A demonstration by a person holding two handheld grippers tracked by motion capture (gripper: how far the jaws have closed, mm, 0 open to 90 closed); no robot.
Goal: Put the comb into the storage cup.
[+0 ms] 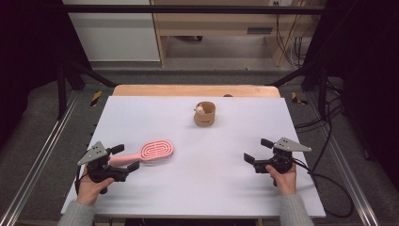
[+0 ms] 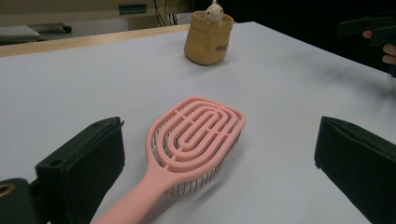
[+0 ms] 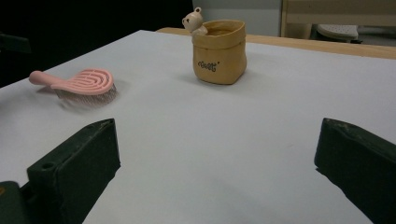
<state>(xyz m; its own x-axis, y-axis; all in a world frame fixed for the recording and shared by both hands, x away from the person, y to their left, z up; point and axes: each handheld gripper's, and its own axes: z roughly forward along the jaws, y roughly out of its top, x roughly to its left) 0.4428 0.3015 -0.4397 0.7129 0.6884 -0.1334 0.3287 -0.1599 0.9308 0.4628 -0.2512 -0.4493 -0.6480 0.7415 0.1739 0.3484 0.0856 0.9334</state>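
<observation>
A pink hairbrush (image 1: 149, 152) lies bristles down on the white table (image 1: 197, 188), left of centre. Its handle runs between the wide-apart jaws of my left gripper (image 1: 125, 157), which is open and not touching it. In the left gripper view the hairbrush (image 2: 194, 135) fills the middle, handle toward the camera. A tan bag-shaped pot (image 1: 204, 114) with a small bear figure (image 1: 200, 109) on its rim stands at the back centre. My right gripper (image 1: 258, 150) is open over bare table at the right, nothing between its jaws. The right gripper view shows the pot (image 3: 219, 50) ahead and the hairbrush (image 3: 84, 83) far left.
Past the table's far edge runs a wooden board (image 1: 195, 90). Metal rails (image 1: 42, 146) flank the table on both sides, and cables (image 1: 329, 183) trail off at the right. Wooden furniture (image 1: 221, 23) stands on the floor behind.
</observation>
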